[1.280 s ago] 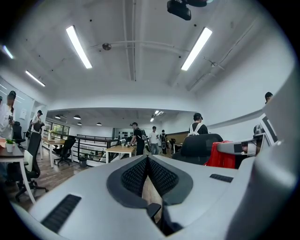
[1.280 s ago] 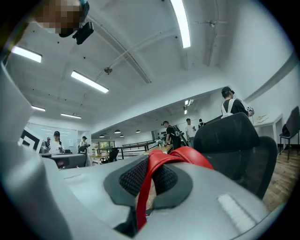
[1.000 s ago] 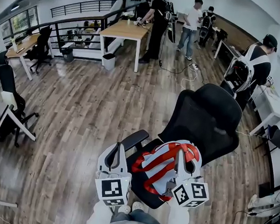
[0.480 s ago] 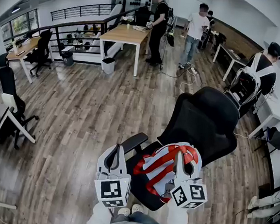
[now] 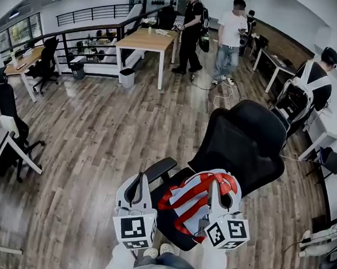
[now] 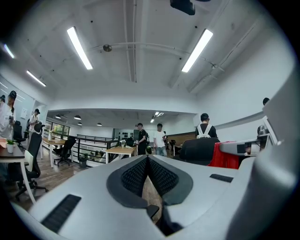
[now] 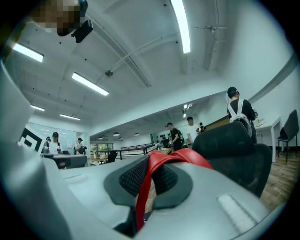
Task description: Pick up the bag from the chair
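Observation:
A grey-and-white bag (image 5: 189, 202) with red straps (image 5: 202, 184) is over the seat of a black office chair (image 5: 247, 144). My right gripper (image 5: 214, 186) points up and away from me, shut on a red strap (image 7: 173, 157) that runs down between its pads. The chair's backrest (image 7: 229, 145) rises just behind it. My left gripper (image 5: 140, 180) is held beside the chair's left armrest (image 5: 158, 168), shut with nothing between its pads (image 6: 136, 176). From the left gripper view the red of the bag (image 6: 225, 157) shows off to the right.
Wooden floor all round. A wooden table (image 5: 144, 40) stands at the back with two people (image 5: 228, 36) near it. Another person (image 5: 310, 85) stands at the right by a white desk (image 5: 323, 138). Black chairs (image 5: 9, 114) line the left side.
Both grippers and the bag stay almost where they were. The people at the back have shifted about, and the view has moved slightly.

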Motion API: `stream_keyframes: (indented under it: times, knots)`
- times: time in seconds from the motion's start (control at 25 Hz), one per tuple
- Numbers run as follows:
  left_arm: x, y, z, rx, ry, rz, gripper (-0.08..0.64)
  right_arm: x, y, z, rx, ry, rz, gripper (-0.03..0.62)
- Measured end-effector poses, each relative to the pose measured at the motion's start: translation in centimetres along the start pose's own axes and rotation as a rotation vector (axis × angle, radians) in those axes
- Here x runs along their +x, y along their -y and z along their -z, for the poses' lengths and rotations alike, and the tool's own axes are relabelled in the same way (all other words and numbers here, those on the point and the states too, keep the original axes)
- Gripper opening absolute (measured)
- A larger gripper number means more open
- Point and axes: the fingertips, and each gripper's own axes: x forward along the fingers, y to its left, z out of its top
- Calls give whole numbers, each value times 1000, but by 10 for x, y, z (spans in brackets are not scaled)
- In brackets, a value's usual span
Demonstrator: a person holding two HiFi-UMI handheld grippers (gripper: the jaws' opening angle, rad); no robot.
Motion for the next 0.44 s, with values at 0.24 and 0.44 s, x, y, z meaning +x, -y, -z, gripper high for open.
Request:
stream_keyframes:
  times: [0.24,0.44]
  knots:
    - [-3,0,-2,5,5,4,6,-4,-1,-2,-6,8,-3,21]
    - [-2,0,1,6,11,6,6,-5,-2,-1,-9,16,-11,21]
